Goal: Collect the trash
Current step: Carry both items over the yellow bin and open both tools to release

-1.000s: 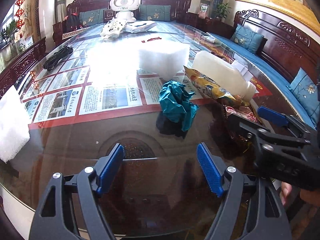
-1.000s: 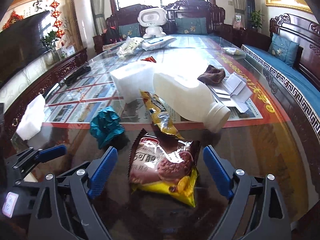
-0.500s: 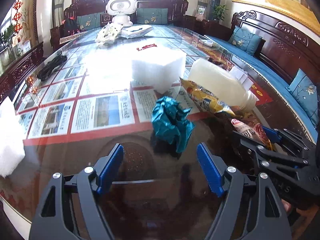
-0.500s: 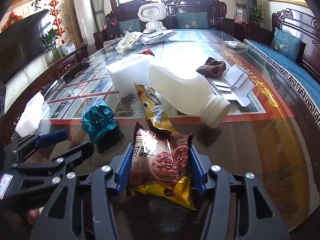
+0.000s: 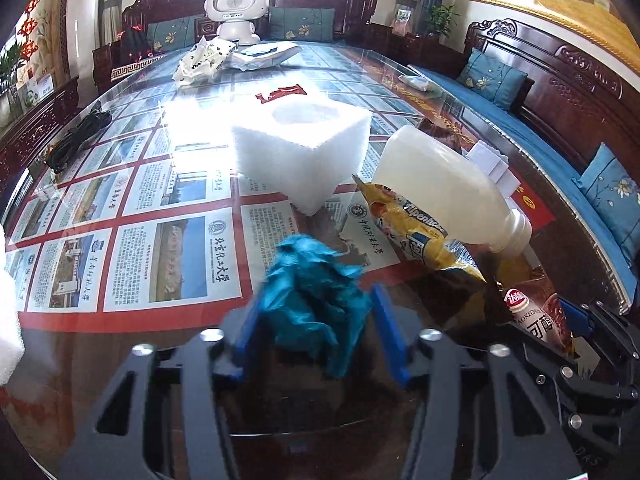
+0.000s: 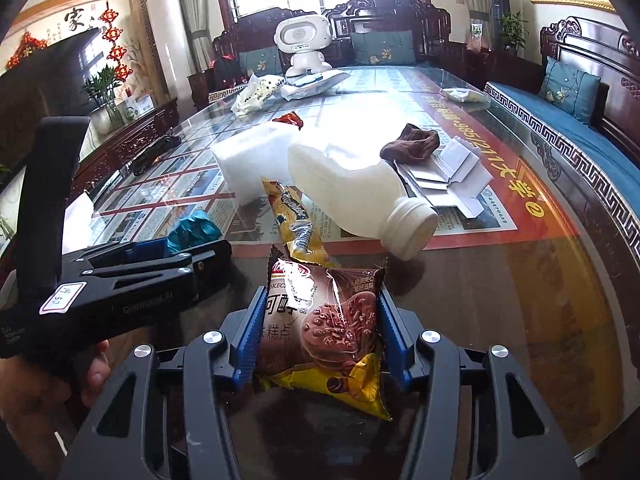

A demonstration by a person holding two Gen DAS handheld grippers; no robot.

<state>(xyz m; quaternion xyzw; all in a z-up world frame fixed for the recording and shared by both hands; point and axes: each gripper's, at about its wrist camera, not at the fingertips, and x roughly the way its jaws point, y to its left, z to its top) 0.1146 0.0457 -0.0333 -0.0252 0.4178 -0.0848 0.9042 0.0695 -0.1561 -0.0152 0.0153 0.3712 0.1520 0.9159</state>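
Note:
My left gripper [image 5: 316,334] is shut on a crumpled teal paper ball [image 5: 314,300] at the near edge of the glass-topped table; the ball also shows in the right wrist view [image 6: 194,230]. My right gripper [image 6: 320,340] is shut on a brown and yellow snack packet [image 6: 324,320], which also shows at the right of the left wrist view [image 5: 536,320]. A yellow candy wrapper [image 6: 294,220] and a white plastic bottle [image 6: 352,196] on its side lie just beyond. The left gripper's body [image 6: 120,280] sits to the left of the packet.
A white foam block [image 5: 304,148] stands mid-table, another [image 5: 8,312] at the left edge. A brown cloth [image 6: 412,144] and folded white card [image 6: 448,180] lie right of the bottle. A red wrapper [image 5: 282,94], plastic bags [image 5: 208,58], a white robot toy [image 5: 236,8] and a black cable [image 5: 76,136] lie farther back.
My left gripper moved forward and closed on the teal paper ball. My right gripper closed on the snack packet about half a second ago and still holds it.

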